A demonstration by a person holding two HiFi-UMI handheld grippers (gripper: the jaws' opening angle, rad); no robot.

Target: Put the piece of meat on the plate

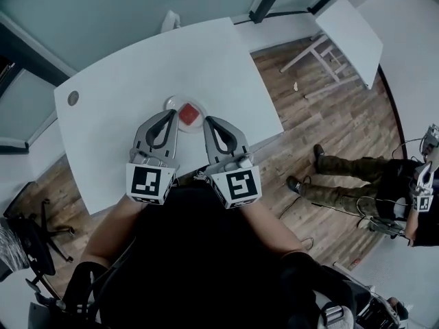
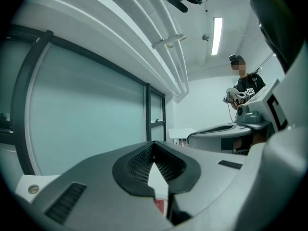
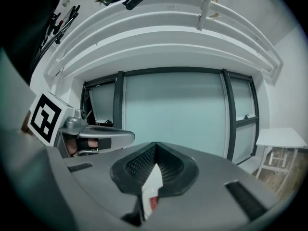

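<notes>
Resting on round plate (image 1: pixel 170 104): red meat piece (image 1: pixel 188 116)

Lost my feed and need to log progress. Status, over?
Left gripper and right gripper shut, empty, above the table. Meat on the plate, between their tips. Nothing in the way.

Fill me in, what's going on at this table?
A person holds a two-jaw gripper in each hand over a white table. The red piece of meat already lies on the small plate, which shows between the two gripper tips in the head view. The left gripper and the right gripper both have their jaws together with nothing between them. Neither touches the meat or the plate, so the placing looks done.
</notes>
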